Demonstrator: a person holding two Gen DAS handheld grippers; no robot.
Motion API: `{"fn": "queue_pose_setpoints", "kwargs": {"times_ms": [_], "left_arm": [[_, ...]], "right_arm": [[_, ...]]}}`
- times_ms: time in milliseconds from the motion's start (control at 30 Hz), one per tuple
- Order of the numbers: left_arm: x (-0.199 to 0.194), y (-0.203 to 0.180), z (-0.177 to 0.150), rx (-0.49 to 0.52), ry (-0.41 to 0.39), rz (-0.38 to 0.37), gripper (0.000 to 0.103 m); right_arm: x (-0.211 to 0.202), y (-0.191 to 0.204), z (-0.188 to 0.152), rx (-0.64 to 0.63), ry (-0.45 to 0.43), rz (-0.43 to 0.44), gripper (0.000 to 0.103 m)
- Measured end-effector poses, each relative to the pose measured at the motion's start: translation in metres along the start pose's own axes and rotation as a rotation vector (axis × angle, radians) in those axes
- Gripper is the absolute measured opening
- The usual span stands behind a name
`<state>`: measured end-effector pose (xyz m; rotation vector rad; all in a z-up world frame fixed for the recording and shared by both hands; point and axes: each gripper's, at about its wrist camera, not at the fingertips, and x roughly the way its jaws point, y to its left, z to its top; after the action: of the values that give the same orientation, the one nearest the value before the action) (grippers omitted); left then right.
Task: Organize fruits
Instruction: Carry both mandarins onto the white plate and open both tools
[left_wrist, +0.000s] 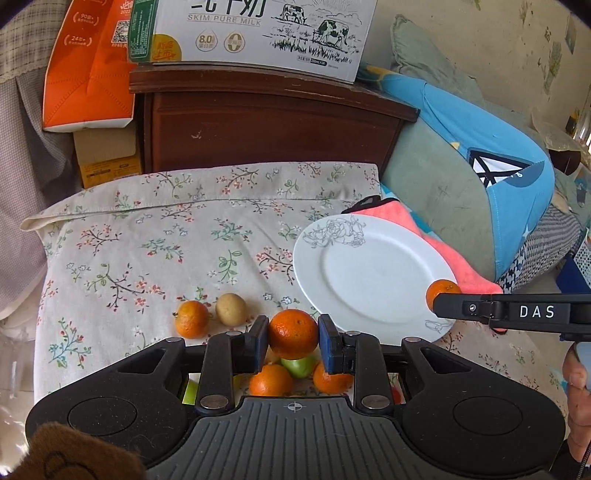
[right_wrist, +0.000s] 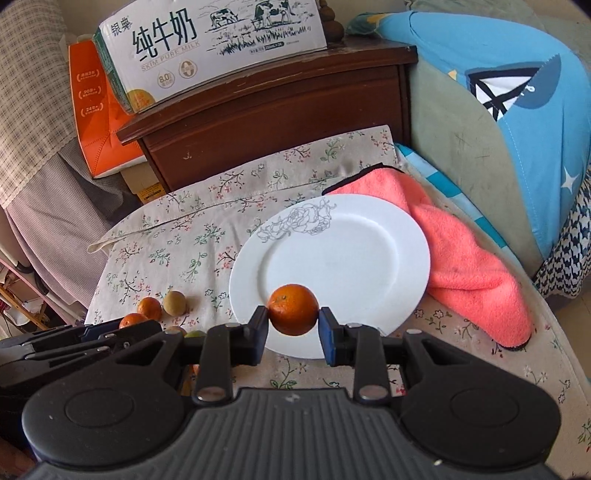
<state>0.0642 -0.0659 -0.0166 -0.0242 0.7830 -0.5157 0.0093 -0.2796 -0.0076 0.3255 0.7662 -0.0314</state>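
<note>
Left gripper (left_wrist: 293, 341) clamped on an orange (left_wrist: 293, 333); right gripper (right_wrist: 293, 330) clamped on another orange (right_wrist: 293, 309) over white plate (right_wrist: 369, 229).

Support surface was covered by a floral cloth (left_wrist: 155, 236), cream with small red and green sprigs, its far edge folded in a loose hem. Lying directly on it: a white plate (right_wrist: 369, 229) with a grey rose outline on its far rim; a coral-pink towel (right_wrist: 469, 266), touching the plate's right side; one small orange (left_wrist: 191, 319) just beside a tan round fruit (left_wrist: 231, 309); nearer the camera, two more oranges (left_wrist: 269, 382) flanking a green fruit (left_wrist: 298, 366), partly hidden.
</note>
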Motion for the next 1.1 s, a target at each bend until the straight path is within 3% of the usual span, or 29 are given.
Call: {"fn": "queue_pose_setpoints", "kwargs": {"times_ms": [400, 900, 967, 1100], "left_arm": [[0.055, -0.028, 0.017, 0.064, 0.040, -0.049, 0.026], [0.078, -0.043, 0.019, 0.091, 0.043, -0.065, 0.028], [0.074, -0.043, 0.020, 0.094, 0.032, -0.058, 0.031], [0.061, -0.038, 0.025, 0.068, -0.008, -0.044, 0.058]], "right_arm": [[0.037, -0.025, 0.007, 0.149, 0.081, -0.056, 0.029], [0.051, -0.035, 0.014, 0.251, 0.080, -0.083, 0.032], [0.049, -0.037, 0.015, 0.267, 0.074, -0.081, 0.032], [0.044, -0.040, 0.017, 0.283, 0.050, -0.075, 0.033]]}}
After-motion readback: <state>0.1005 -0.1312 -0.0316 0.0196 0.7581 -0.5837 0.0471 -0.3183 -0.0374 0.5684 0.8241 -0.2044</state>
